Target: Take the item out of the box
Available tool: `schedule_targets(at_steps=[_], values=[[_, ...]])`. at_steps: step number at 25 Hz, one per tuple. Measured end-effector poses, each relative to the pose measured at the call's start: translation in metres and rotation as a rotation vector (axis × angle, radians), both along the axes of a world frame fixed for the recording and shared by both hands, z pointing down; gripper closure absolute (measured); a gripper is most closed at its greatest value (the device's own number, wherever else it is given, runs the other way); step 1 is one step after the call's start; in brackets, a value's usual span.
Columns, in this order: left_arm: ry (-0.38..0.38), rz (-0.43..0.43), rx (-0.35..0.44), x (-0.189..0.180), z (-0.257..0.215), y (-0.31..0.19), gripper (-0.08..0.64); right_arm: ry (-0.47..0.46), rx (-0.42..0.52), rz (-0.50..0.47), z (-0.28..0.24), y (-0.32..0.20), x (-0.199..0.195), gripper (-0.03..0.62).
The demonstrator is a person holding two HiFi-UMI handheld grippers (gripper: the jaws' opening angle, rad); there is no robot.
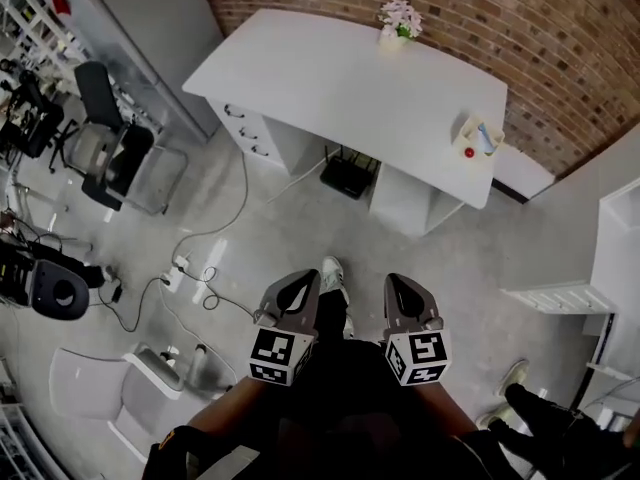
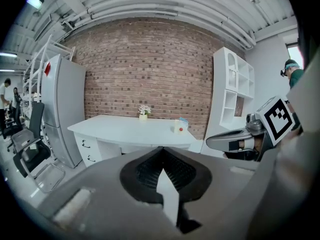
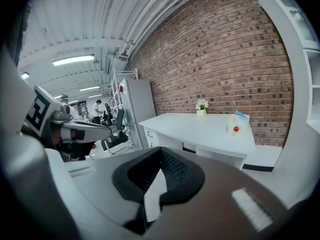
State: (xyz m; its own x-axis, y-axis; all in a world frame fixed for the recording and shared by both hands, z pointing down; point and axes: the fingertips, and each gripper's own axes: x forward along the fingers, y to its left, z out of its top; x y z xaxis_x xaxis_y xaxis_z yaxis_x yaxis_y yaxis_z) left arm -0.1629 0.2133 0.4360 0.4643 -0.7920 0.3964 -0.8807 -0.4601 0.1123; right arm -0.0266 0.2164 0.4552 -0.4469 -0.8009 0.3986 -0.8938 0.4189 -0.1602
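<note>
A small white box stands near the right end of the white desk, with a blue piece sticking out of its top and a red round spot on its side. It also shows far off in the left gripper view as the box and in the right gripper view as the box. Both grippers are held close to my body, well short of the desk, over the floor. The left gripper is shut and empty, its tips meeting. The right gripper is likewise shut with nothing in it.
A flower pot sits at the desk's far edge by the brick wall. A black device stands under the desk. Cables trail on the floor at left, near office chairs. White shelves stand at right; another person's legs show bottom right.
</note>
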Motion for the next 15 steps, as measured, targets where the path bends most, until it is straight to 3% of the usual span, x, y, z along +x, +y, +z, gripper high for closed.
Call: schedule_targets(at_steps=[15], values=[[0.041,0.144,-0.003,0.053,0.012,-0.089,0.555,0.054,-0.051,0.119,0.019,-0.062,0.039,0.591]])
